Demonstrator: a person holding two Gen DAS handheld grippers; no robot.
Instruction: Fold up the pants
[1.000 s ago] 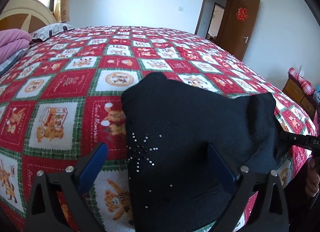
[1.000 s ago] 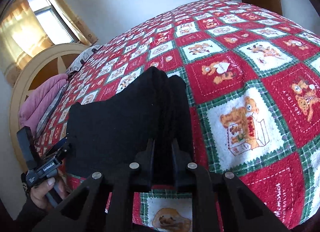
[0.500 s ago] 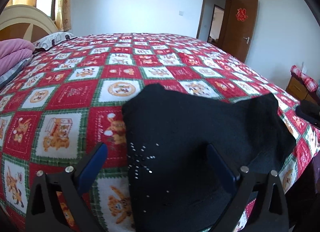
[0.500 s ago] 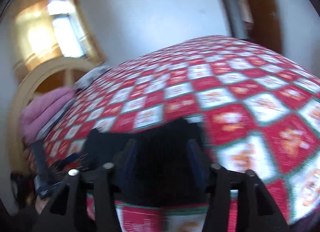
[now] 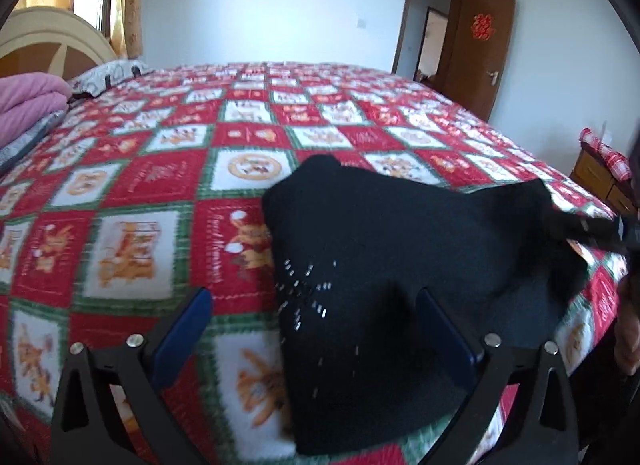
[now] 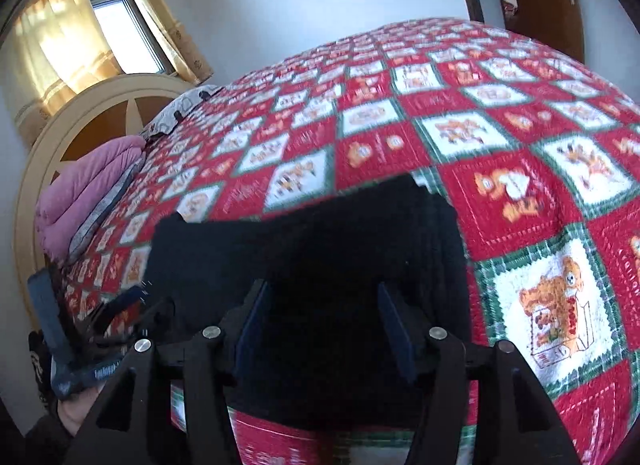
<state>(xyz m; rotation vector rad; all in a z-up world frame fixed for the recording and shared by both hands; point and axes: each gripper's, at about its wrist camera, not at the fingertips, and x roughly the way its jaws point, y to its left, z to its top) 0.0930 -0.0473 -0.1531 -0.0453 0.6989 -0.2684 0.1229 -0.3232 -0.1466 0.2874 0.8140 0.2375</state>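
The left gripper (image 5: 316,321) points forward and downward, its 2 blue-padded fingers (image 5: 182,329) spread wide with nothing pinched between them. The right gripper (image 6: 324,325) also tilts downward, its jaws parted, gripping nothing. A hand (image 6: 76,409) holds the left gripper's handle at near left.

The pants (image 5: 400,249) are black, soft knit, folded into a compact, roughly trapezoid bundle lying flat on the patterned bedspread near its front edge. A starburst of small shiny studs sits at about eight o'clock on the top layer. Stacked folded edges run along the three o'clock side (image 6: 444,249).
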